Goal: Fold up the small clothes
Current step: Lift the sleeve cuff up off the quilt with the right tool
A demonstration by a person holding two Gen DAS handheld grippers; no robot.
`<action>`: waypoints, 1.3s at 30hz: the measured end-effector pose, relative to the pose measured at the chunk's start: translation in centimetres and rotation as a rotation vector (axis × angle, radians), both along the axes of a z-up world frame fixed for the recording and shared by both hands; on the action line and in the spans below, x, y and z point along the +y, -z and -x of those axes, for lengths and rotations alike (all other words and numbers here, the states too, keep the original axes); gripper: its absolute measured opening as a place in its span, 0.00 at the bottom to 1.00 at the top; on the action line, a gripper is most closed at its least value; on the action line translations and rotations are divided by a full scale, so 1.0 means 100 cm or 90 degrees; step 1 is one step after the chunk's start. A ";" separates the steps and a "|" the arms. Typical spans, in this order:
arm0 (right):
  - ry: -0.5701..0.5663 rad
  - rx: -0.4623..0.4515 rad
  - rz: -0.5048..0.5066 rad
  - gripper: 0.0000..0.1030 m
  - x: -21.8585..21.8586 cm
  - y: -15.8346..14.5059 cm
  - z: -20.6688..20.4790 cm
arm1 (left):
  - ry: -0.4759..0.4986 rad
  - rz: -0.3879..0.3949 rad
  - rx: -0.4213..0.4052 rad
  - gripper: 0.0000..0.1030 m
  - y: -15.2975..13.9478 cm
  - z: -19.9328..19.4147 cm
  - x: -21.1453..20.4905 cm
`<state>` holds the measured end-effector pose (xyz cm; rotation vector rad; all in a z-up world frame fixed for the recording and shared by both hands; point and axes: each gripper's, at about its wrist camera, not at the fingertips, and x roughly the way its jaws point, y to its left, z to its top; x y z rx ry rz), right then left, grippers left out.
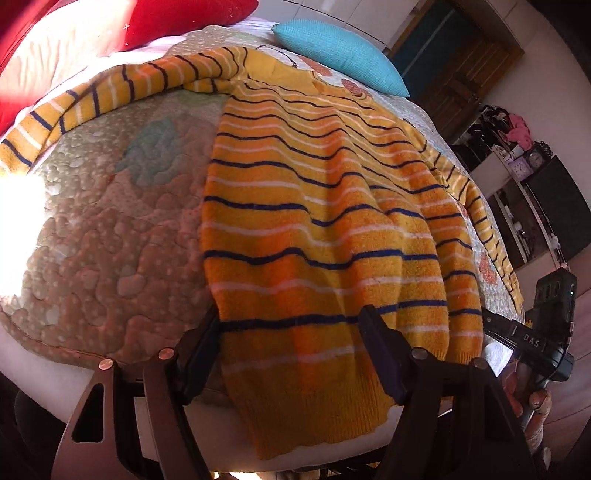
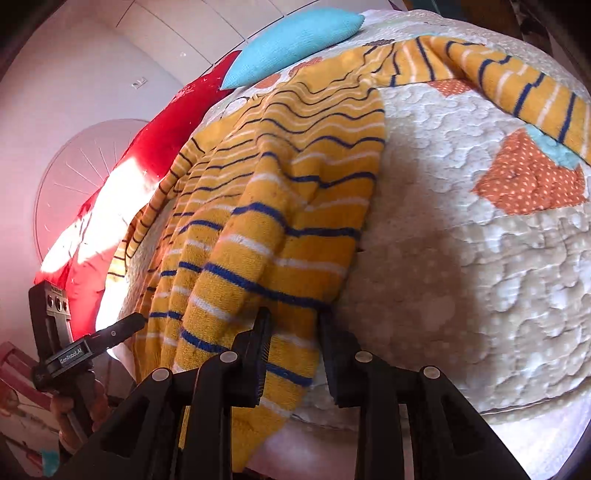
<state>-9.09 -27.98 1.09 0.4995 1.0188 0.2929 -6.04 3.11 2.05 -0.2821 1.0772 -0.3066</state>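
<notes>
A yellow sweater (image 1: 321,221) with navy and white stripes lies spread on a quilted bed, its hem hanging over the near edge. One sleeve (image 1: 92,99) stretches to the far left, the other (image 2: 517,85) to the right. My left gripper (image 1: 291,354) is open, its fingers astride the hem's left part. My right gripper (image 2: 295,354) is open, its fingers astride the hem's right corner (image 2: 288,369). The right gripper also shows in the left wrist view (image 1: 524,332), and the left gripper in the right wrist view (image 2: 122,328).
The patchwork quilt (image 2: 480,258) covers the bed. A turquoise cushion (image 1: 340,55) and red pillows (image 1: 177,18) lie at the head. Shelves with clutter (image 1: 517,155) stand to the right of the bed. Bright sunlight falls on the left.
</notes>
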 end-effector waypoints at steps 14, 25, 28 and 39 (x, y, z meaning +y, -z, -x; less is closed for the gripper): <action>0.087 0.015 -0.003 0.07 -0.071 -0.010 0.051 | -0.072 -0.078 -0.011 0.16 -0.029 0.015 0.051; 0.435 -0.025 -0.052 0.36 -0.219 -0.007 0.072 | -0.109 -0.071 -0.127 0.61 -0.075 0.033 0.053; 0.491 -0.032 -0.069 0.36 -0.245 -0.002 0.067 | -0.102 -0.072 -0.127 0.62 -0.078 0.030 0.045; 0.576 -0.070 -0.216 0.09 -0.313 0.001 0.048 | -0.066 -0.090 -0.115 0.62 -0.074 0.029 0.014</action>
